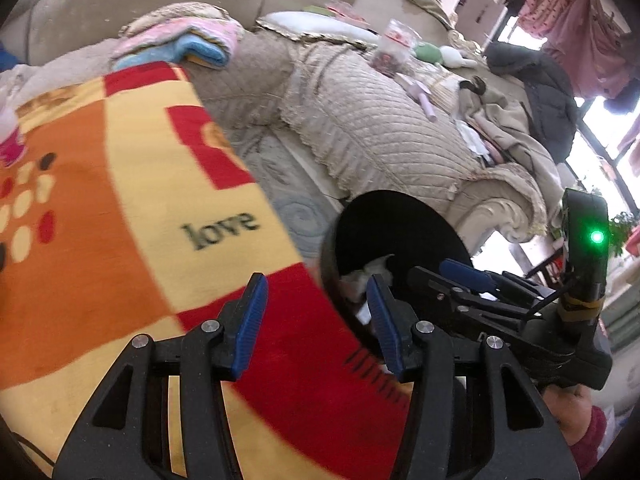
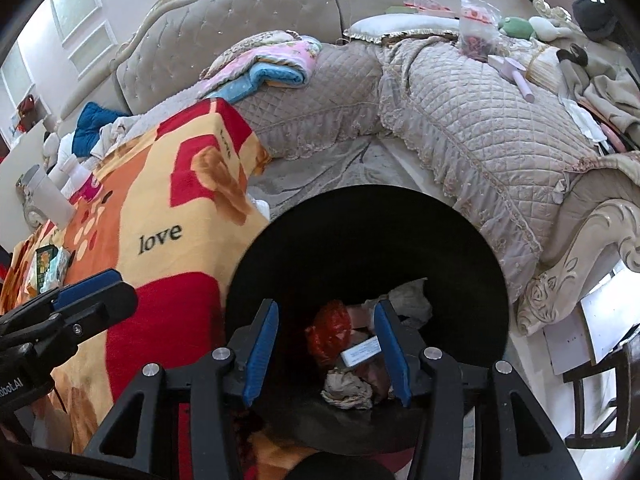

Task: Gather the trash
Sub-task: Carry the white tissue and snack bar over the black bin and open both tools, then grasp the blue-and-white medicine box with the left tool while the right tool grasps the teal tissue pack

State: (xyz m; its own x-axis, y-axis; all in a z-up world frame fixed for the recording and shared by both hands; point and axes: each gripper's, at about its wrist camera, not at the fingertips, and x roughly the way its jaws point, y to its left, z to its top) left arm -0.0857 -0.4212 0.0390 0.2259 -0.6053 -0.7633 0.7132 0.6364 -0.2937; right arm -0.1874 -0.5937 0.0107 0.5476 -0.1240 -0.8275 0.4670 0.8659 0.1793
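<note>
A black round bin [image 2: 360, 240] stands beside the blanket-covered table. Inside it lie a red crumpled bag [image 2: 332, 328], a small white box [image 2: 362, 352] and a wad of brownish paper [image 2: 348, 390]. My right gripper [image 2: 327, 308] hangs open above the bin's mouth with nothing between its blue pads. In the left wrist view the bin [image 1: 400, 220] sits at the right with white paper [image 1: 376, 266] showing inside, and the right gripper [image 1: 448, 276] reaches over it. My left gripper [image 1: 316, 284] is open and empty over the table's edge, just left of the bin.
A red, orange and yellow blanket [image 1: 140, 200] printed "love" covers the table. On it at the far left are a green packet [image 2: 48, 268] and white cups [image 2: 44, 200]. A quilted beige sofa [image 2: 480, 140] strewn with clothes wraps behind. A dark chair [image 2: 600, 380] stands right.
</note>
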